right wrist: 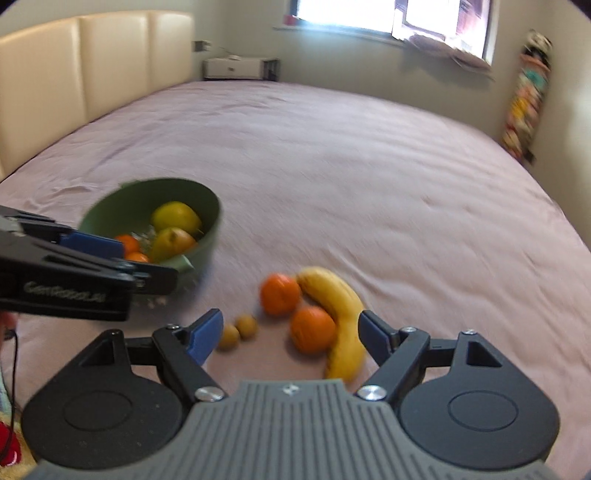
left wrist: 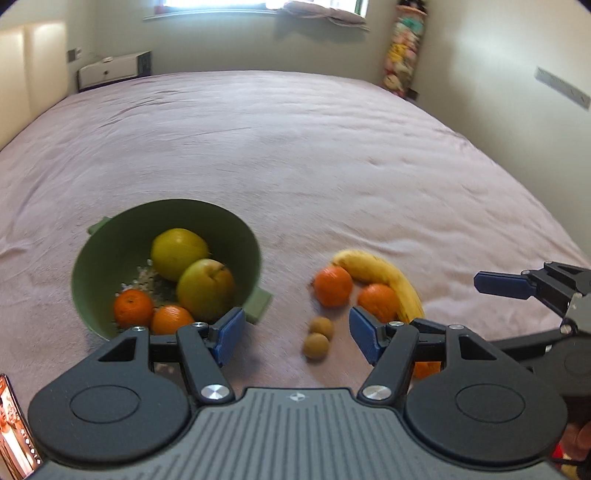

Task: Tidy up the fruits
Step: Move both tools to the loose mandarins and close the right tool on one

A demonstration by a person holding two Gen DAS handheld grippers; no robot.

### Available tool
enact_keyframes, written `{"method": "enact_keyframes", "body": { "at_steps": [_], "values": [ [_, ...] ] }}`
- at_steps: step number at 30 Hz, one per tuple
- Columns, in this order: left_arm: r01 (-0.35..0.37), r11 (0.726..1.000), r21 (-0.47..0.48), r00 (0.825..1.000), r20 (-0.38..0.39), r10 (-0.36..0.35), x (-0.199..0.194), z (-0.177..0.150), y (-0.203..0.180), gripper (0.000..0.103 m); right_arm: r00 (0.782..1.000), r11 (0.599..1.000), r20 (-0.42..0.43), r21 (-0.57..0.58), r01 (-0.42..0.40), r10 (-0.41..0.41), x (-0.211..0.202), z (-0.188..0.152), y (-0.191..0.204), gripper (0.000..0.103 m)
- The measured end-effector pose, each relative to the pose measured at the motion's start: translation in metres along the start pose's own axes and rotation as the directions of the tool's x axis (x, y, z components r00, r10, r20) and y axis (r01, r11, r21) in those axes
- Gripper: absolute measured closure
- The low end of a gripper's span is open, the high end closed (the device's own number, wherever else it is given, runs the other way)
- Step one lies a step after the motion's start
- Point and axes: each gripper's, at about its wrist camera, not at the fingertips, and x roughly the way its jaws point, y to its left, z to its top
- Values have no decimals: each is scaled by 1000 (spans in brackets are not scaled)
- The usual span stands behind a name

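A green bowl (left wrist: 110,236) (right wrist: 110,206) with side handles sits on the pink bedspread. It holds two yellow-green fruits (left wrist: 205,288) and two oranges (left wrist: 133,308). To its right, loose on the bed, lie two oranges (left wrist: 332,286) (right wrist: 280,298), a banana (left wrist: 380,273) (right wrist: 340,314) and two small brown fruits (left wrist: 317,345) (right wrist: 246,325). My left gripper (left wrist: 295,321) is open and empty above the bed, the small brown fruits showing in its gap. My right gripper (right wrist: 291,325) is open and empty too, with an orange (right wrist: 313,330) and the banana lying between its fingers. One left finger (right wrist: 92,242) hides the bowl's near side.
The bed stretches far ahead, with a cream headboard (right wrist: 92,62) at the left and a white cabinet (right wrist: 236,68) by the back wall. A window (right wrist: 347,18) is behind it. A phone (left wrist: 14,432) shows at the lower left. Another orange (left wrist: 426,369) peeks from under the left gripper's right finger.
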Motion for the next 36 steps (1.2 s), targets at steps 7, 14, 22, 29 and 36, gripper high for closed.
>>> {"method": "enact_keyframes", "body": {
  "at_steps": [7, 14, 22, 29, 36],
  "values": [
    [30, 998, -46, 1000, -6, -31, 9, -17, -12, 27, 998, 992, -53, 118, 38, -32, 3, -27, -23, 26],
    [15, 1000, 1, 1000, -18, -15, 22, -28, -18, 27, 992, 988, -86, 119, 100, -90, 9, -42, -32, 29],
    [72, 995, 64, 997, -43, -69, 32, -37, -30, 30, 988, 982, -147, 173, 73, -48, 18, -51, -48, 30],
    [76, 996, 43, 995, -66, -73, 42, -34, -29, 35, 981, 990, -194, 142, 27, 1, 32, -55, -46, 46],
    [89, 995, 52, 993, -77, -85, 51, -31, -33, 36, 975, 985, -221, 169, 13, 25, 54, -53, -47, 48]
  ]
}}
